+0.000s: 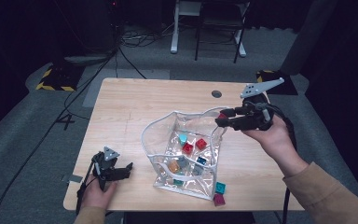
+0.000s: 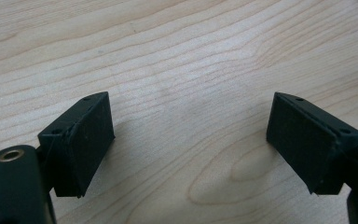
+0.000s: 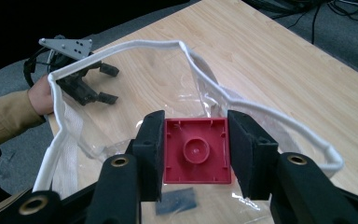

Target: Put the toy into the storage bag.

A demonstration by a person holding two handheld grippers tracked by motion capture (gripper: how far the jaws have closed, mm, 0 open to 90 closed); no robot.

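Spreading pale and grained beneath everything, the wooden tabletop [image 1: 135,107] carries a clear plastic pouch [image 1: 186,154] with a white-piped rim, slumped open near the front edge toward the right corner, small coloured blocks inside. The right gripper [image 1: 223,119] hangs just over that rim's far right side, pinching a red block [image 3: 196,150], square, hard, hollow-backed with a round stud socket. The pouch mouth lies directly below and ahead of it. The left gripper [image 1: 126,169] rests by the front left corner, jaws wide, nothing between them.

Wood table [image 1: 135,107] w/ clear pouch [image 1: 168,140], two blocks [image 1: 219,193]
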